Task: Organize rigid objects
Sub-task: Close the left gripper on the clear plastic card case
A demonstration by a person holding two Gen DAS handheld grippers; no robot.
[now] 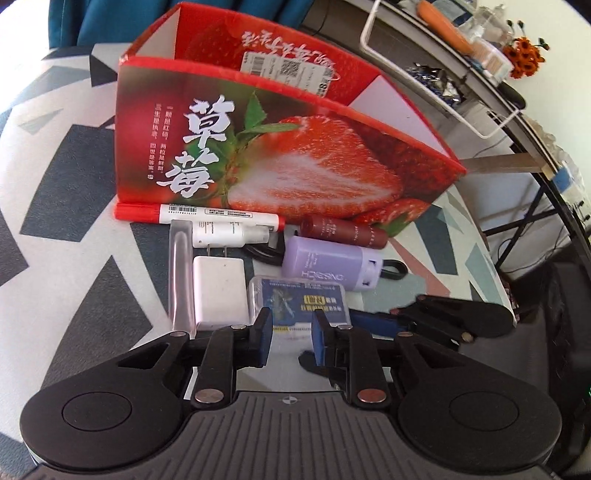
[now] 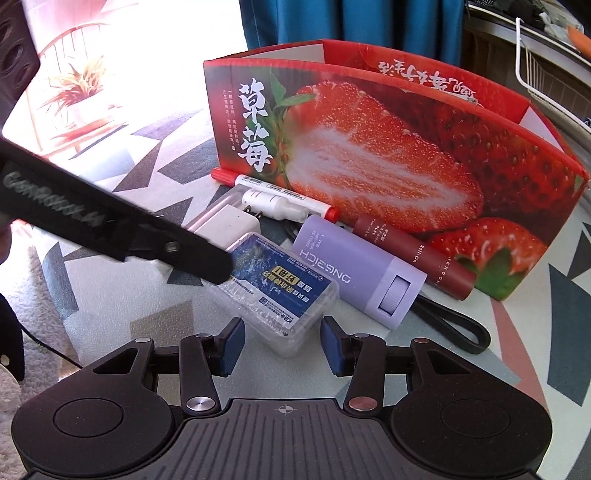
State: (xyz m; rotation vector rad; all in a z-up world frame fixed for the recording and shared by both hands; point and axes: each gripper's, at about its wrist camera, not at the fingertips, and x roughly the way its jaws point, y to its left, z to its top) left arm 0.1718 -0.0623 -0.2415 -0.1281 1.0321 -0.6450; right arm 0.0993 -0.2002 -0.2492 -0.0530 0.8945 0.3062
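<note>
A clear plastic case [image 1: 299, 295] [image 2: 273, 295] with a blue label lies flat on the glass table, in front of the strawberry box [image 1: 295, 155] [image 2: 369, 147]. My left gripper [image 1: 292, 332] is shut, its pads a narrow gap apart over the case's near long edge. Seen from the right wrist, its black body [image 2: 110, 225] reaches in and covers the case's far corner. My right gripper [image 2: 282, 349] is shut on the case's near corner. Around the case lie a white charger [image 1: 219, 288], a purple device [image 1: 325, 266], a maroon roll-on [image 1: 343, 230], a red marker [image 1: 221, 214] and a small white bottle [image 1: 225, 234].
A clear plastic strip [image 1: 181, 273] lies left of the charger. The purple device's black strap [image 2: 454, 332] loops out to the right. A white wire rack [image 1: 424, 74] and orange flowers [image 1: 524, 55] sit on a counter beyond the table's right edge. Blue curtains [image 2: 351, 22] hang behind the box.
</note>
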